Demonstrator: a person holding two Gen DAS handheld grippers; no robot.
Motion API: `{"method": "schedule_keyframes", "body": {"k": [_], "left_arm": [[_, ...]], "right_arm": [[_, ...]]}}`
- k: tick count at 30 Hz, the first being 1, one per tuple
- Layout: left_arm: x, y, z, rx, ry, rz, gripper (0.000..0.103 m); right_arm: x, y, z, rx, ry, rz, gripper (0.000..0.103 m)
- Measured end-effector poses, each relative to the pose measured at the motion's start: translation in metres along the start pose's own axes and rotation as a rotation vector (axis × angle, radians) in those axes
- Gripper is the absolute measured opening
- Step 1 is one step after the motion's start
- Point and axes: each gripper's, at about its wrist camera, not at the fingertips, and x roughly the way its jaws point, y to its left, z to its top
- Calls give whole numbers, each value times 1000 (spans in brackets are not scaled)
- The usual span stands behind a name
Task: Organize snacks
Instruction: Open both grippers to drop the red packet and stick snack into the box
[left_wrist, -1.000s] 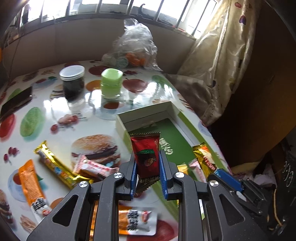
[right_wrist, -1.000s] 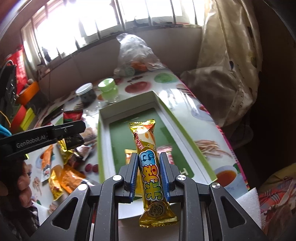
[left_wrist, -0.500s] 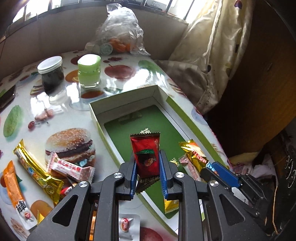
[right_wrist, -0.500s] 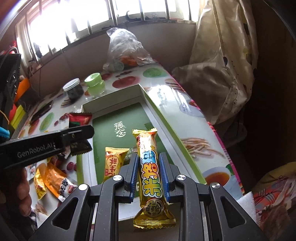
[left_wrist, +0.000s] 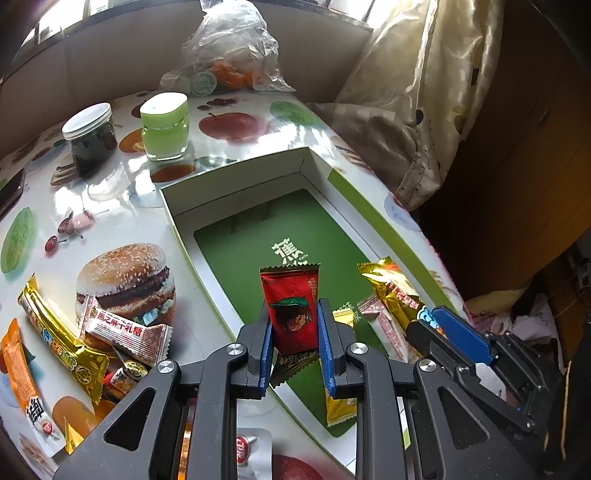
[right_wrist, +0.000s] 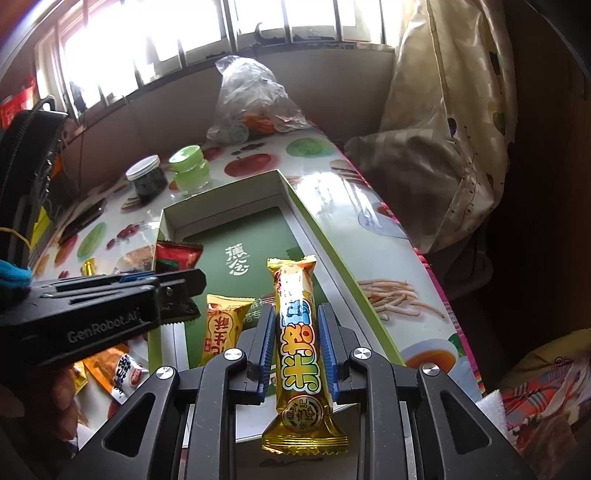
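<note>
My left gripper (left_wrist: 293, 325) is shut on a red snack packet (left_wrist: 291, 304), held upright above the near end of the open green-lined box (left_wrist: 240, 173). In the right wrist view my right gripper (right_wrist: 297, 339) is shut on a long gold snack bar (right_wrist: 299, 347) over the box's (right_wrist: 332, 251) near right side, with the left gripper (right_wrist: 173, 286) and its red packet (right_wrist: 177, 254) reaching in from the left. A small yellow packet (right_wrist: 221, 328) lies on the box floor. The left wrist view shows the right gripper (left_wrist: 443, 332) with the gold bar (left_wrist: 391, 291) at the right.
Loose snacks lie on the printed tablecloth left of the box: a pink-white packet (left_wrist: 125, 328), a gold bar (left_wrist: 59, 339), an orange packet (left_wrist: 22, 373). A dark jar (left_wrist: 90, 138), a green jar (left_wrist: 166, 125) and a plastic bag (left_wrist: 229, 48) stand farther back. A curtain (left_wrist: 406, 92) hangs at the right.
The left gripper has carried the red packet forward and down, from over the tablecloth to over the box. The right gripper with the gold bar has barely shifted.
</note>
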Motion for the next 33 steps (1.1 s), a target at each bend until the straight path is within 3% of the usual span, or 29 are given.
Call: {"method": "schedule_keyframes", "body": {"k": [8,18,22,33], "left_arm": [[6,-1,-2,2,20,5,22],[3,-6,-3,18,14,1,34],[-2,-7,-5,23,3,1,39],[-38,-7,-19,53,-70,33,39]], "right_arm": [[0,-2,-2,6,4,4,27],[-2,-3,-2,6,0,3,32],[-5,-2,-3,4,-5,-2,36],[-24,7,-6,-8,-36,-8,46]]}}
